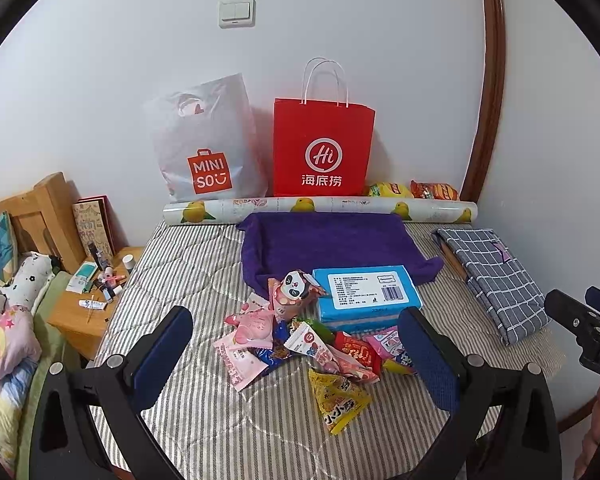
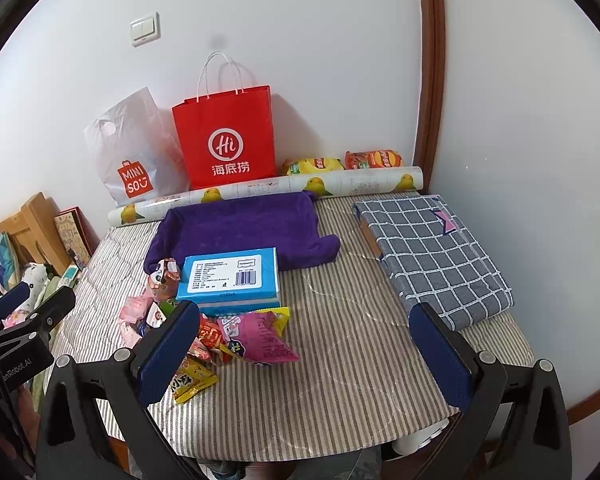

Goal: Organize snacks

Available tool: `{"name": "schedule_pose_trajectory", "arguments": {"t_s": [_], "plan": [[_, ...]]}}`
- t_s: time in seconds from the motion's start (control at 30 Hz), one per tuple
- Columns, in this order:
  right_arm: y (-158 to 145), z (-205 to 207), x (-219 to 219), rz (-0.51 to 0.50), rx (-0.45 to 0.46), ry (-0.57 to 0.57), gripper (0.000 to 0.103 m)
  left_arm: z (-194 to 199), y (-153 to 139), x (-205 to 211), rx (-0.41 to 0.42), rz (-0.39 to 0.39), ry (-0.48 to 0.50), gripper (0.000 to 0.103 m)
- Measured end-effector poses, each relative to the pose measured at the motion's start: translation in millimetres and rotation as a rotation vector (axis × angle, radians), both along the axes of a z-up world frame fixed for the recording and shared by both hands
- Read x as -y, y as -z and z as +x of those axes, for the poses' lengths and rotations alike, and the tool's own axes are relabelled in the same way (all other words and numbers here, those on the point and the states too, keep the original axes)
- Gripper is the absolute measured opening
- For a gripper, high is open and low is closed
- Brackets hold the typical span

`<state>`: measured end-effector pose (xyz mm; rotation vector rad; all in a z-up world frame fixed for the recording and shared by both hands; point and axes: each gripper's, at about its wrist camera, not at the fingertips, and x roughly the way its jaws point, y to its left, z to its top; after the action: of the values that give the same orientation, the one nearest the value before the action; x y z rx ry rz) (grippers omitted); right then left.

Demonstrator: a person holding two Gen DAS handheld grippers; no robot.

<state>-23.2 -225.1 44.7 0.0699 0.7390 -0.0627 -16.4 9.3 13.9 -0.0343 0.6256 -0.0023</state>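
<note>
A heap of small snack packets lies on the striped table cover, also in the right wrist view as snack packets. A yellow triangular packet sits nearest me. Behind the heap lies a blue tissue pack, partly on a purple towel. A red paper bag and a white Miniso bag stand against the wall. My left gripper hangs open over the heap. My right gripper is open above bare cover, right of the heap.
A lemon-print roll lies across the back, with two chip bags behind it. A folded checked cloth lies at the right. A wooden nightstand with small bottles and a bed stand left of the table.
</note>
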Motion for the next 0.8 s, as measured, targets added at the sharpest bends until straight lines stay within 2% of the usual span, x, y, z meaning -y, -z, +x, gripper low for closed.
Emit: {"name": "schedule_pose_trajectory", "arguments": {"t_s": [0.8], "plan": [[-3.3,-1.8,-2.2,-0.003,0.007,-0.012,0.103,-0.9,-0.6,-0.8,0.003,0.001,-0.009,0.103]]}}
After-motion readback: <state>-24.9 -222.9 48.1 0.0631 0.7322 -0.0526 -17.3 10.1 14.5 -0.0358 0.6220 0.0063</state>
